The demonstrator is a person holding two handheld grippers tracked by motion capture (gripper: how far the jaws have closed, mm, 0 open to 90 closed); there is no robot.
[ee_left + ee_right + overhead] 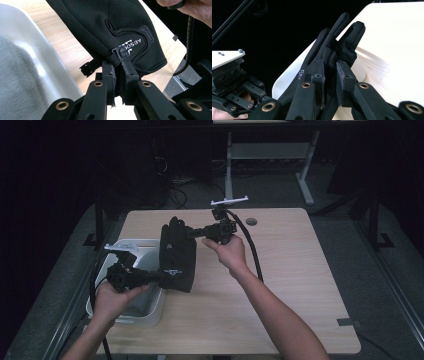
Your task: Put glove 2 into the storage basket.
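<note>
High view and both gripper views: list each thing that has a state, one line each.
Glove: held off the table, stretched between both grippers.
Left hand-held gripper: shut on the glove's cuff.
Right hand-held gripper: shut on the glove's fingers.
Bin: upright, open on top, at the table's left edge.
Table: bare wood right of the glove.

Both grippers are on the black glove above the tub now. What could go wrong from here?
1. The left gripper pinches only the cuff edge of the black glove, by the small tab; a pull could slip it free.
2. The right gripper clamps just the bunched glove fingers, so the soft fabric may slide out.
3. The glove hangs partly over the white tub rim; if dropped, it may land half on the table.
</note>
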